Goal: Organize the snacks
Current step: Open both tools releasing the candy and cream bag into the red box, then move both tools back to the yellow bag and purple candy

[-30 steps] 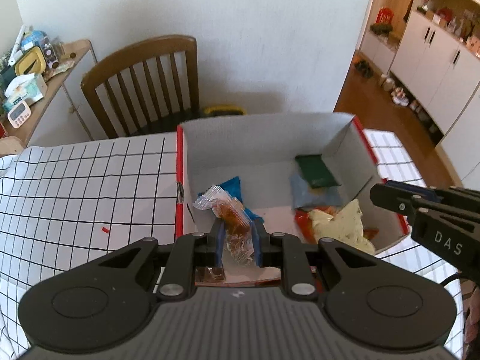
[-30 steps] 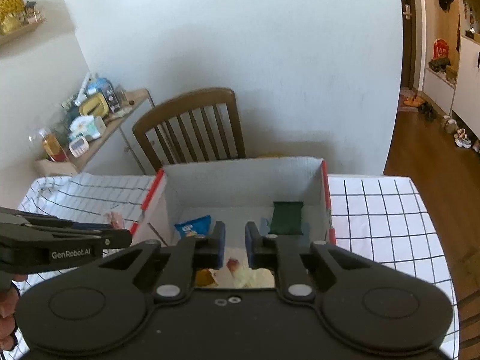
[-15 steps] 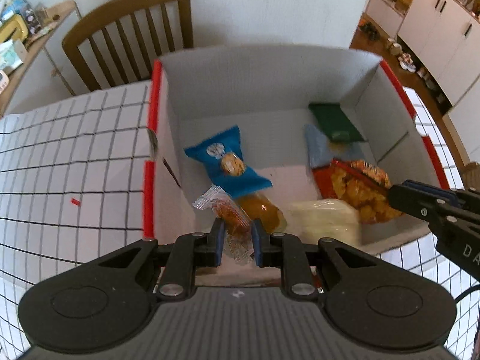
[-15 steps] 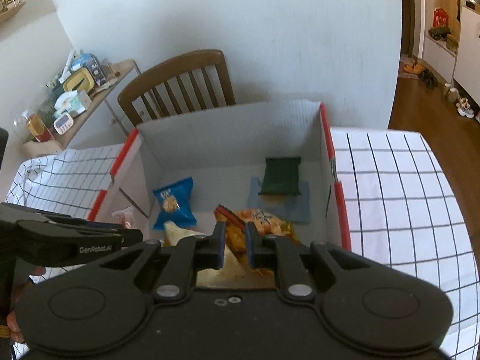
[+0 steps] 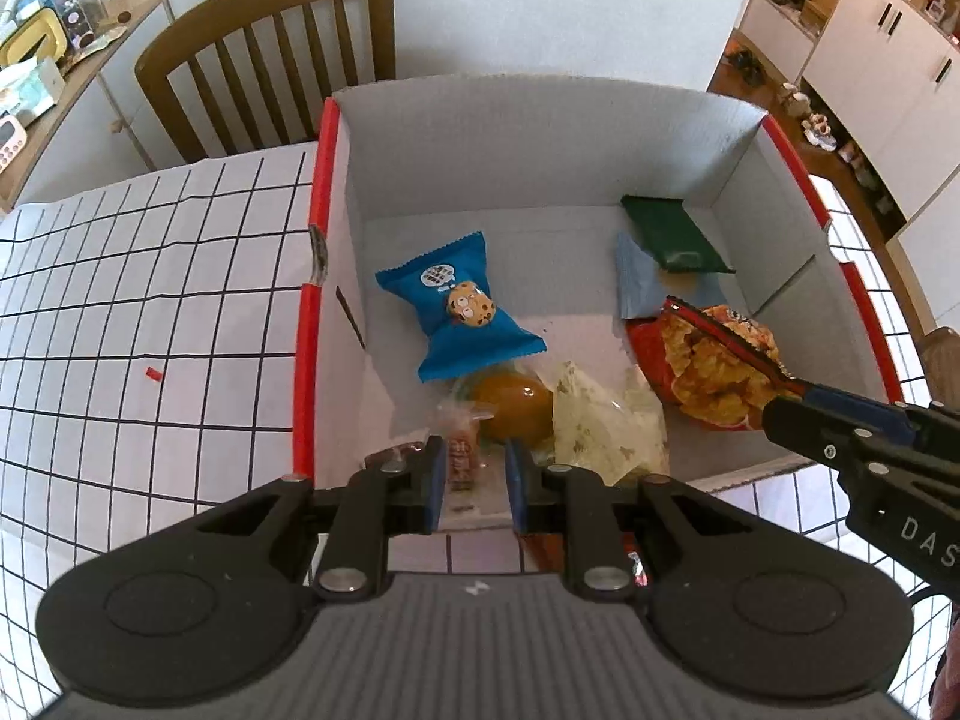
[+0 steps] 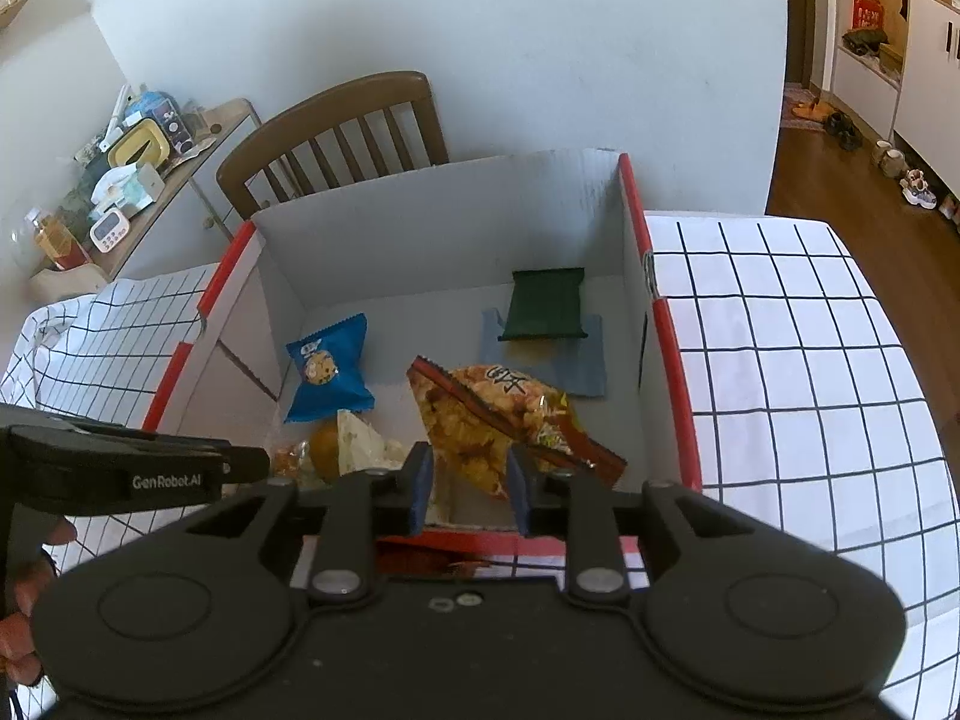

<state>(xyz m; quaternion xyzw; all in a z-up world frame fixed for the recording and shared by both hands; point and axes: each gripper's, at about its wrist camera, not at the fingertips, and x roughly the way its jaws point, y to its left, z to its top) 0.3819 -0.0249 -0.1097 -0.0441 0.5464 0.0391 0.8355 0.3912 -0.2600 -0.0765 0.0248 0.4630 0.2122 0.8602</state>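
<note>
A white cardboard box with red rims (image 5: 312,276) (image 6: 666,360) stands on the checked tablecloth. Inside lie a blue cookie packet (image 5: 462,312) (image 6: 327,369), a green packet (image 5: 672,234) (image 6: 546,303), a red-orange chips bag (image 5: 708,366) (image 6: 498,414), a pale bag (image 5: 606,420) and an orange-filled packet (image 5: 510,402). My left gripper (image 5: 474,480) is open over the box's near edge, and a small clear snack packet (image 5: 459,450) lies between its fingers, loose. My right gripper (image 6: 465,486) is open at the near edge, just above the chips bag.
A wooden chair (image 5: 270,54) (image 6: 336,132) stands behind the box against the wall. A side shelf with clutter (image 6: 126,162) is at the left. The checked tablecloth (image 5: 138,276) (image 6: 780,360) spreads on both sides of the box. White cabinets (image 5: 882,48) stand at the right.
Both grippers have opened wider. The left one has let go of the small clear packet, which now lies in the box. The chips bag has dropped from the right gripper into the box.
</note>
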